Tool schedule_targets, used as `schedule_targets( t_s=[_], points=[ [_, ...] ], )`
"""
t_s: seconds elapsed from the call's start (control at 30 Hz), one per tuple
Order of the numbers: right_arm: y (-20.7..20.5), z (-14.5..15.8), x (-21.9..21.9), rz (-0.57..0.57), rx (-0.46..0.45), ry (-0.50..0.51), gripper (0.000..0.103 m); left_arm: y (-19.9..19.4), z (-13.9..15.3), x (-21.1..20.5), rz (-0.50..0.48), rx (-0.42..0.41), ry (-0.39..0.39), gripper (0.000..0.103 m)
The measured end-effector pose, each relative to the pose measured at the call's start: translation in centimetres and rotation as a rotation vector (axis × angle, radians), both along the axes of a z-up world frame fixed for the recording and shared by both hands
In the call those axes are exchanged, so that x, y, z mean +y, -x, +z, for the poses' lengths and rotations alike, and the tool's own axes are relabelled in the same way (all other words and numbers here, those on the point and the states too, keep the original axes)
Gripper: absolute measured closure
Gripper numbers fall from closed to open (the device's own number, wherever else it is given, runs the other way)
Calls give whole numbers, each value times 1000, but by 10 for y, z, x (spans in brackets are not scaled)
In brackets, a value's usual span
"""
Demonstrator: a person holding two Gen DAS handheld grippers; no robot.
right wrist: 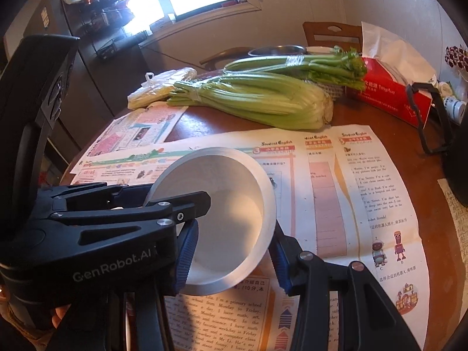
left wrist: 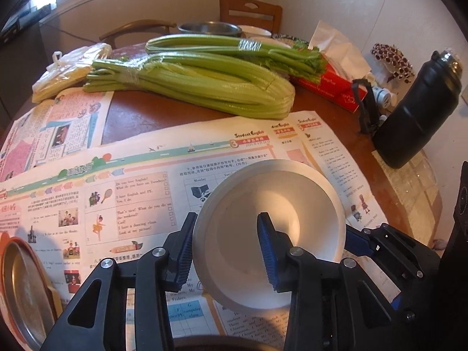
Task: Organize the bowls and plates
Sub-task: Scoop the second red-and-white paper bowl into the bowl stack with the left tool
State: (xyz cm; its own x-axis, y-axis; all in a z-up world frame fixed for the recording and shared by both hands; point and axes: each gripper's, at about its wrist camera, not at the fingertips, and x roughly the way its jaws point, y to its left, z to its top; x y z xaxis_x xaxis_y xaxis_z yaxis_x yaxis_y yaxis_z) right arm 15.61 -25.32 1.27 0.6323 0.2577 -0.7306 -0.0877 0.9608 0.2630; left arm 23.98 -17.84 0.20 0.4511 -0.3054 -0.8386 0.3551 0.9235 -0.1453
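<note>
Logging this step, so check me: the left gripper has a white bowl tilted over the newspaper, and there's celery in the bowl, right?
Not quite: the white bowl is empty, as the left wrist view shows; the celery lies on the table behind it.

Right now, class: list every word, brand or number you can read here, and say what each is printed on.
"GenRobot.AI": left gripper body.
"Student English": newspaper header.
"3": newspaper page badge.
"Monday": newspaper timetable.
"TongHua": red tissue box.
Chinese print and small article text: too blurred to read reliably.
</note>
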Motion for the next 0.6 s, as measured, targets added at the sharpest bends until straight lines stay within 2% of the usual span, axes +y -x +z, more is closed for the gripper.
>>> schedule_targets(
  t_s=[0.6],
  points=[
    [39,55,31,37,-128,29,55,52,56,42,32,-133,48,62]
  ],
)
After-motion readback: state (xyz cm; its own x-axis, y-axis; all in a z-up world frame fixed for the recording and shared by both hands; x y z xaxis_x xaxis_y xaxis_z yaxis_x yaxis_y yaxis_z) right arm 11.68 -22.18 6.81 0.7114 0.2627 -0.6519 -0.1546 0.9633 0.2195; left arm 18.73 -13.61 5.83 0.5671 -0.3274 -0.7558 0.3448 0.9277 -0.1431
